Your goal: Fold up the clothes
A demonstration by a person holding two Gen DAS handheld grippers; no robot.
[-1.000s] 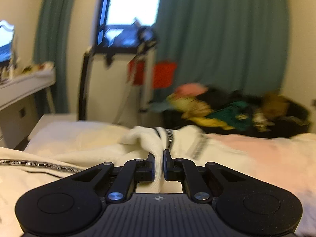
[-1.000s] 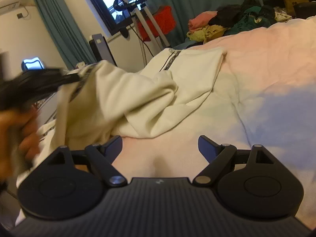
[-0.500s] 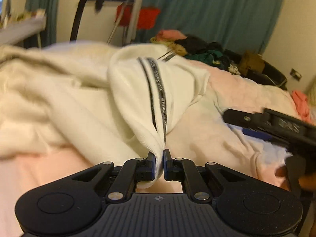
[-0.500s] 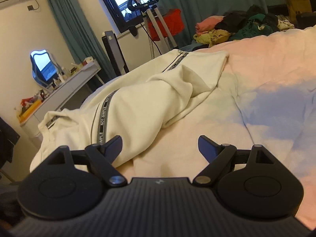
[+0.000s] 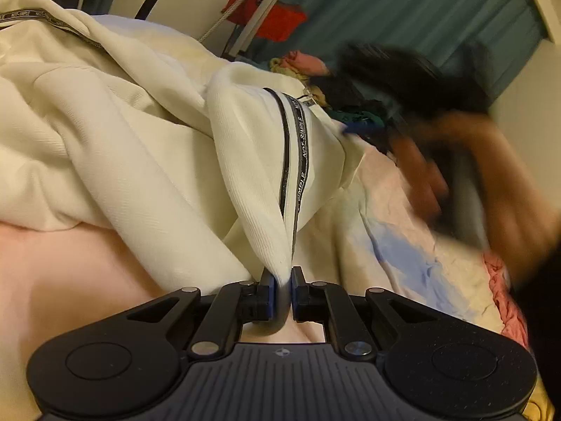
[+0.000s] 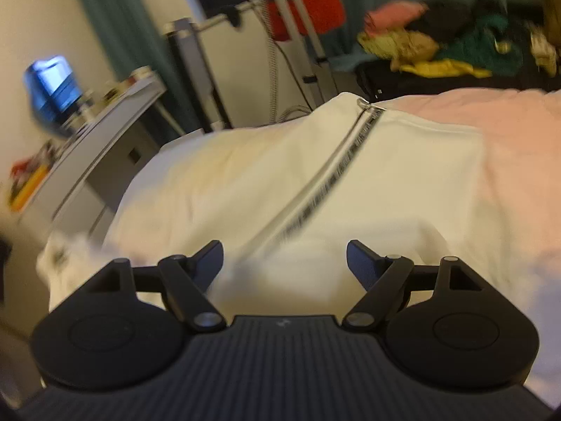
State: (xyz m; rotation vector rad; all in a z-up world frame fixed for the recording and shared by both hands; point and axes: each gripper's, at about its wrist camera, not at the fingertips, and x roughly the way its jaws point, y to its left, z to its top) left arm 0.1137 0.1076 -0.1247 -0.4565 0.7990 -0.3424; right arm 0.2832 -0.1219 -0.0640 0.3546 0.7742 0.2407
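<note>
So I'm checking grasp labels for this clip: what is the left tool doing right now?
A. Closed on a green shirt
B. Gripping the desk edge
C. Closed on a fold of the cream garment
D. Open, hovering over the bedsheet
C: in the left wrist view the left tool has its fingers pinched together on a corner of the cream garment, next to its black lettered stripe.
</note>
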